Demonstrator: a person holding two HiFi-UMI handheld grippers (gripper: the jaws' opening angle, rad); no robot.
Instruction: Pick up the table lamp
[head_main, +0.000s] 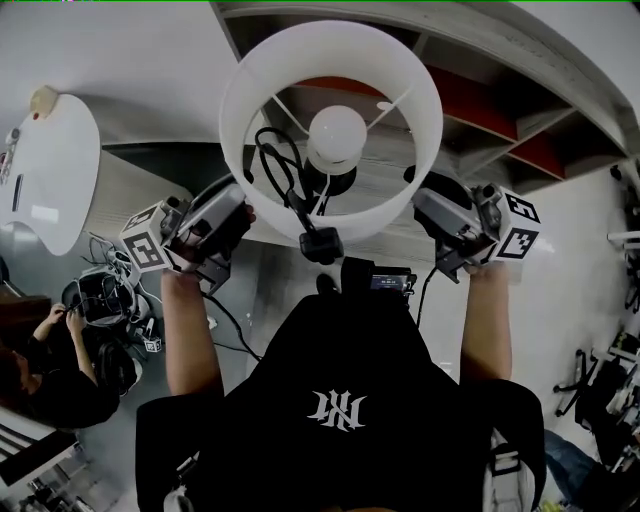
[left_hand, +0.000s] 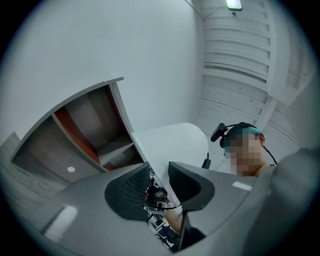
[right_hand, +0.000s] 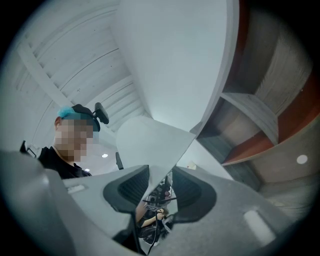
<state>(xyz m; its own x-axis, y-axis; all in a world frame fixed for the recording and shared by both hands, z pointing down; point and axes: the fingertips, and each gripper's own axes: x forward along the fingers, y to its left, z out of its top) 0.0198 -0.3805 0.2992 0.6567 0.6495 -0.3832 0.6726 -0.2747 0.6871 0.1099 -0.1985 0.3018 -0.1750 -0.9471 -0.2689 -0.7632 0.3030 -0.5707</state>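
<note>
Two grippers held the table lamp (head_main: 345, 165) by its white shade (head_main: 330, 50), one on each side. In the head view the lamp sat directly ahead of the person's chest, seen from above through the open top of the shade. The round bulb (head_main: 336, 132) stood at the centre, and a black cord (head_main: 280, 165) looped inside to its left.

1. Left gripper (head_main: 240, 215) – positioned at the shade's left wall, with its marker cube (head_main: 145, 240) facing outward. In the left gripper view the jaws of the left gripper (left_hand: 159, 182) stood partly apart. The thin wall of the shade (left_hand: 170, 142) ran slantwise through the gap, meeting one ribbed pad (left_hand: 132, 187) higher up and the opposite pad lower down, so the wall was clamped.

2. Right gripper (head_main: 425, 205) – positioned at the shade's right wall, with its marker cube (head_main: 518, 228) turned outward. In the right gripper view the jaws of the right gripper (right_hand: 161, 185) stood a little wider. The edge of the shade (right_hand: 150, 142) came down to a point between them and was pinched there.

The lamp's base was hidden under the shade, so whether it rested on any surface could not be determined. Grey shelves with red backs (head_main: 480, 110) lay beyond the lamp.
</note>
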